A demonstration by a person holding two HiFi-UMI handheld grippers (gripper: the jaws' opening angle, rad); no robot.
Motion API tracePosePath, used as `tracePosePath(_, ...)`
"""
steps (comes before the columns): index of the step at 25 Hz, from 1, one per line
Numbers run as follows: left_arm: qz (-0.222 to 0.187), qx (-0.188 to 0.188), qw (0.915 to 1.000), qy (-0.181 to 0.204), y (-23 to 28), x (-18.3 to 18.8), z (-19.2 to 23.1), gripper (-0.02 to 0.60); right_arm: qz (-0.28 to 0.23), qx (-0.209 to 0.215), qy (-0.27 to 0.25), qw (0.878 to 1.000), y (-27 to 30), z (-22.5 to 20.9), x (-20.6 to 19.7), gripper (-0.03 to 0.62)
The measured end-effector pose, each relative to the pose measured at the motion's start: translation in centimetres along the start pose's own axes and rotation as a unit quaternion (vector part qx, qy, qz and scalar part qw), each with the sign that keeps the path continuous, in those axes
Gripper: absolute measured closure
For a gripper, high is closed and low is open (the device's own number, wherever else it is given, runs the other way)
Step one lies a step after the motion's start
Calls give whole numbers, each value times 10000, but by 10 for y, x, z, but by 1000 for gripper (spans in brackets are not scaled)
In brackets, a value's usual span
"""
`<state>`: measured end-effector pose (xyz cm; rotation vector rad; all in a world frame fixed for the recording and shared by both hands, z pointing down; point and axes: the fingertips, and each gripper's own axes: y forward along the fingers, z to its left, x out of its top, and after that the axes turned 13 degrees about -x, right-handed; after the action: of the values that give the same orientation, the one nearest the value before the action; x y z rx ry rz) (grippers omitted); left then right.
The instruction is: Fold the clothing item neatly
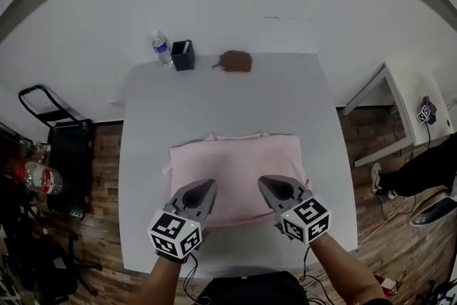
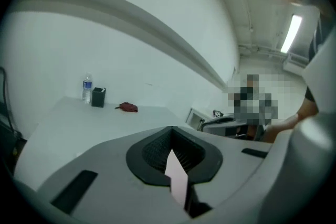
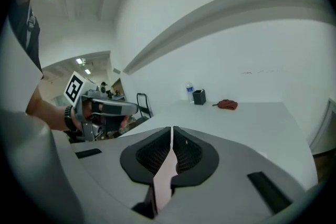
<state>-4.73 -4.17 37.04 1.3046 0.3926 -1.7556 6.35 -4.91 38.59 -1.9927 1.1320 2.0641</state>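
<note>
A pale pink garment point(image 1: 239, 168) lies spread flat on the white table point(image 1: 214, 96), its near hem under both grippers. My left gripper point(image 1: 207, 189) is over the near left part of it, shut on a pinch of pink fabric point(image 2: 177, 178) that shows between its jaws. My right gripper point(image 1: 265, 186) is over the near right part, shut on another fold of the pink fabric point(image 3: 164, 178). Both point away from me, side by side.
At the table's far edge stand a water bottle point(image 1: 162, 50) and a black cup point(image 1: 183, 55), with a dark red cloth point(image 1: 235, 61) beside them. A black cart point(image 1: 61, 132) stands left of the table; a white desk point(image 1: 400, 107) is at the right.
</note>
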Motion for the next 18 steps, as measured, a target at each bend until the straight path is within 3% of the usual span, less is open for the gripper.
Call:
tracePosePath(9, -387, -302, 9988, 41, -16, -7, -87, 575, -324, -16, 19, 9995, -39, 61, 7, 580)
tracePosePath(18, -542, 79, 9980, 313, -34, 18, -83, 575, -708, -71, -106, 9974, -54, 77, 38, 580)
